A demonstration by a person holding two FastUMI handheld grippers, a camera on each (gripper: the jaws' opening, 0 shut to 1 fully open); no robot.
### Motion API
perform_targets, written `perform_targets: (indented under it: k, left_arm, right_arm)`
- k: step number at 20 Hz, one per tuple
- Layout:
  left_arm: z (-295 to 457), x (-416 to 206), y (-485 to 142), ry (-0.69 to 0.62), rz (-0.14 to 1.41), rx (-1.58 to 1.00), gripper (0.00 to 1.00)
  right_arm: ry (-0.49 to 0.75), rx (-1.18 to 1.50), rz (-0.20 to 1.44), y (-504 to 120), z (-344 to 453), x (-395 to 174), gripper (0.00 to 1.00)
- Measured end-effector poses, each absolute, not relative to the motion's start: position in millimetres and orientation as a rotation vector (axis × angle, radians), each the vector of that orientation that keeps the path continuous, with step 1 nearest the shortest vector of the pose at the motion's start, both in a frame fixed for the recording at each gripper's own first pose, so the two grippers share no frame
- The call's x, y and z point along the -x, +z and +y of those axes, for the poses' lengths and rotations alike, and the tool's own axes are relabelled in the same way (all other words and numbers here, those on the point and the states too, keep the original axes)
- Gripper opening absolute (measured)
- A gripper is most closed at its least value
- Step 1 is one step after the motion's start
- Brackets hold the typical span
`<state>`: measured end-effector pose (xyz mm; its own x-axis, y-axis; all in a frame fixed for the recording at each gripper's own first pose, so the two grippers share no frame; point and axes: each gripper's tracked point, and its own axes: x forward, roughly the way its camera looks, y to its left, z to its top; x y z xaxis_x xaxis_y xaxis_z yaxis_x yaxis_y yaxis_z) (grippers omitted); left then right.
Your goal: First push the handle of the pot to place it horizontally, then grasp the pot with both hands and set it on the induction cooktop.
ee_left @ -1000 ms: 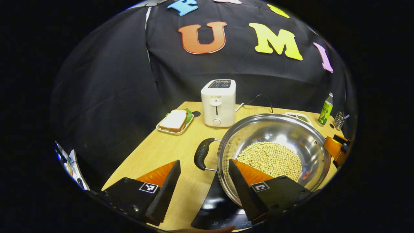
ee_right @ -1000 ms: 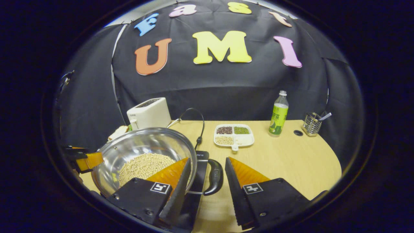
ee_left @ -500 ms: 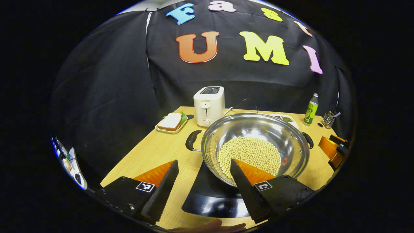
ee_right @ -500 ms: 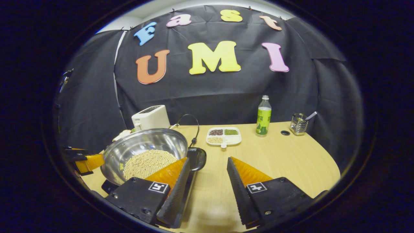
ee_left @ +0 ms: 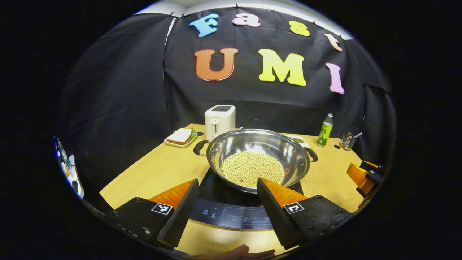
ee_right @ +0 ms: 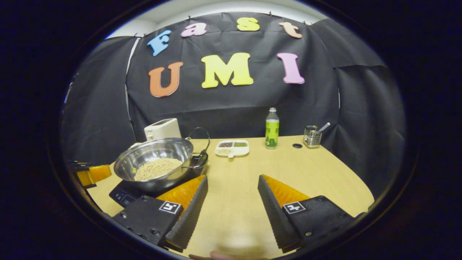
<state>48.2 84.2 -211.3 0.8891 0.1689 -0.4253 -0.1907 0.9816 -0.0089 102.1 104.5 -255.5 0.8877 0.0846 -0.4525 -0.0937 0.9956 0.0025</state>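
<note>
A steel pot [ee_left: 258, 159] holding pale beans rests on the black induction cooktop [ee_left: 231, 213], its two black handles [ee_left: 199, 147] pointing left and right. My left gripper [ee_left: 225, 187] stands open in front of the cooktop, well back from the pot, with nothing between its fingers. In the right gripper view the pot [ee_right: 155, 162] and cooktop [ee_right: 124, 193] lie at the left, and my right gripper [ee_right: 232, 184] hangs open over bare table to the pot's right. The right gripper's orange finger [ee_left: 361, 173] shows at the right edge of the left gripper view.
Behind the pot stand a white toaster [ee_left: 219, 121] and a tray with a sandwich [ee_left: 179, 137]. A divided snack tray [ee_right: 232, 148], a green bottle [ee_right: 271, 128] and a wire holder [ee_right: 312, 137] line the back of the wooden table [ee_right: 288, 169].
Both grippers have let go of the pot's handles and pulled back toward the table's front edge. The pot stays on the cooktop and now looks smaller and farther off.
</note>
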Motion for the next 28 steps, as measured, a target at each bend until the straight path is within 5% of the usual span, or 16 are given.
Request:
perform_targets:
  k: [12,20,28]
  left_arm:
    - [33.0,-12.2,-136.6,0.089,0.192,0.052,0.95]
    - [5.5,23.2,-67.0,-0.008,0.027,0.087,0.95]
    - [-7.6,51.0,-57.6,-0.056,-0.063,-0.008,0.95]
  right_arm:
    - [0.053,0.077,0.307,-171.4,41.6,-42.9,0.96]
    - [0.0,0.078,0.051,-68.6,24.5,10.3,0.96]
    - [0.044,0.053,0.011,-66.1,24.5,24.6,0.96]
